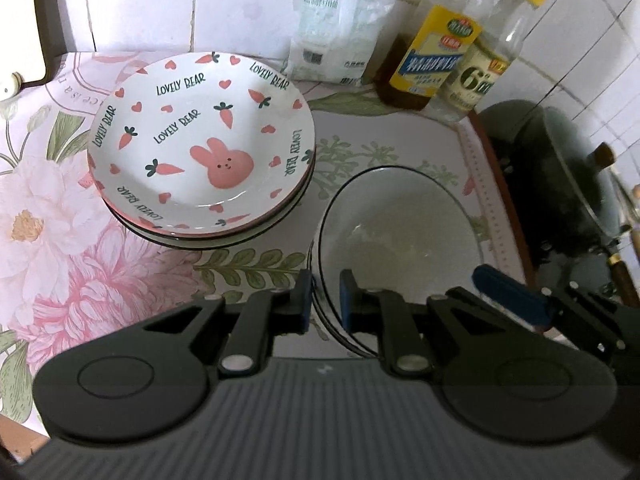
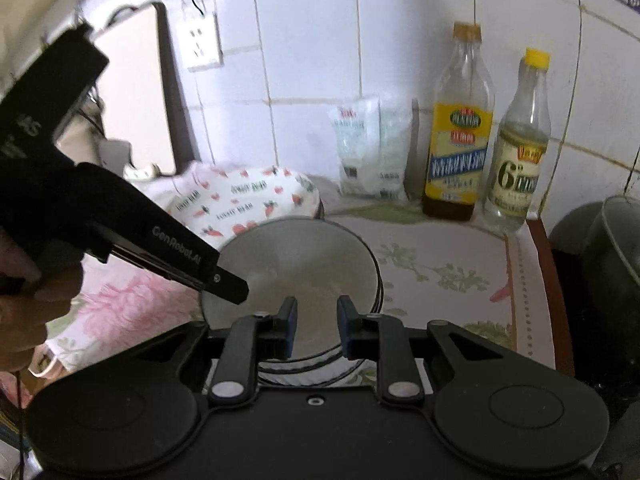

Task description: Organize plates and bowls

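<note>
Clamped on the near rim of the glossy white bowl (image 1: 400, 232), the left gripper (image 1: 325, 300) sits right of the stacked bunny-print plates (image 1: 200, 140). Right gripper (image 2: 313, 328) (blue pads parted) straddles that bowl's rim without pressing.

"LOVELY BEAR" is printed several times on the top plate (image 1: 200, 136), around its rim and near its centre, at ten o'clock from the white bowl (image 1: 400, 232). The left gripper (image 2: 224, 284) carries "GenRobot.AI" along its side. The yellow-capped bottle (image 2: 516, 168) shows a large "6" on its label; the other labels are unreadable.
</note>
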